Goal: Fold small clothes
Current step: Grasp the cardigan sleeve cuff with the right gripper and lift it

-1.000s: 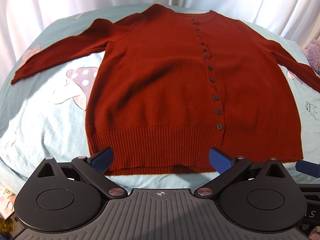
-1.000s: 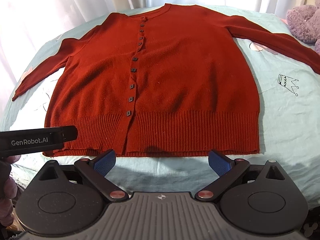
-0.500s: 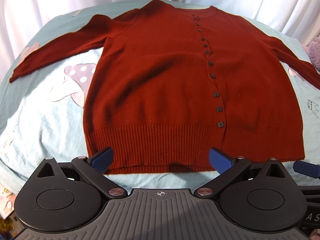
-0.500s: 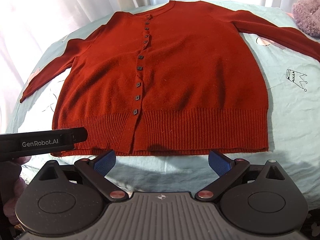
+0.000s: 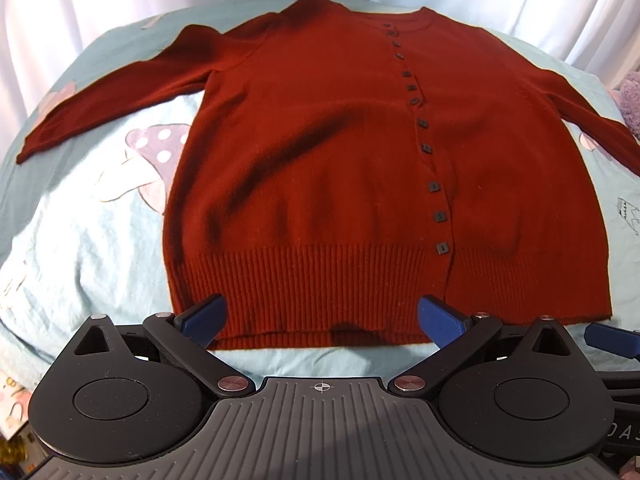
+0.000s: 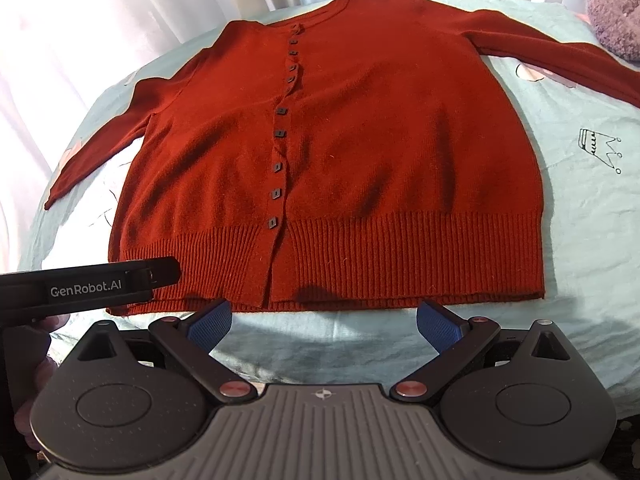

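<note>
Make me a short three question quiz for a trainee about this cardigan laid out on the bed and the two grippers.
1. True or false: the dark red knitted cardigan is buttoned and spread flat on the pale blue printed bedsheet.
2. Multiple choice: the left gripper is A) shut on the hem, B) open at the ribbed hem, C) gripping a sleeve.
3. Fill in: the purple plush toy lies near the cardigan's ____ sleeve, seen from the right wrist view.

Key: 1 true. 2 B. 3 right. The right gripper is open too, just short of the hem.

cardigan (image 6: 360,152) flat on bedsheet (image 6: 580,240) | right gripper (image 6: 324,322) fingers (image 6: 438,324) spread
</note>
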